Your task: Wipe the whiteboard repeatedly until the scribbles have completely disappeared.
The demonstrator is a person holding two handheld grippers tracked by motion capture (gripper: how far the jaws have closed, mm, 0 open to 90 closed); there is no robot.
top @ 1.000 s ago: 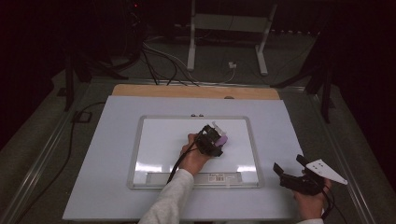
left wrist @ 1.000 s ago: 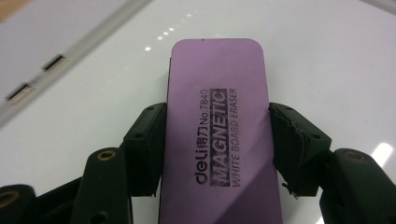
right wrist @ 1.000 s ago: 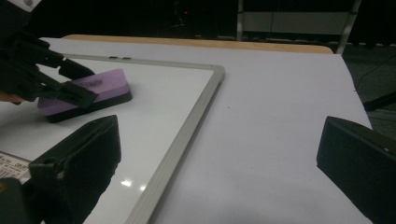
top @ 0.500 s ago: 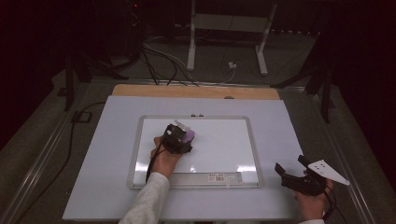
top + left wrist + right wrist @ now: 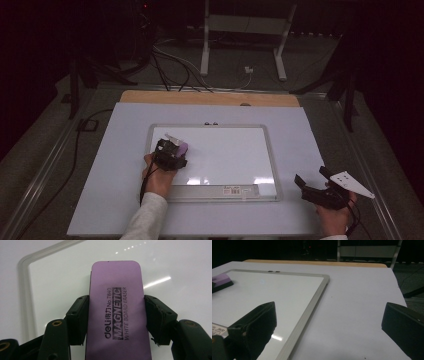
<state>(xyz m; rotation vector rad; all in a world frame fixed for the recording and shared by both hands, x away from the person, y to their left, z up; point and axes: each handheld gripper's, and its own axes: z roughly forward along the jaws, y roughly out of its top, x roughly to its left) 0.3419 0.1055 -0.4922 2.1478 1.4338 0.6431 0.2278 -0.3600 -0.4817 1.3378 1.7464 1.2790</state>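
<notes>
Wiping step was in hand: the left gripper had its jaws partly closed, pads pressed on both long sides of the purple eraser, which lay flat on the whiteboard near its far left corner. The board surface looked clean around it. The right gripper rested on the table just off the board's near right corner, jaws wide, nothing between them. Next likely called for another pass, pad kept flat and pressed down.

purple eraser: "deli"; "No.7840"; "MAGNETIC WHITE BOARD ERASER"
</notes>
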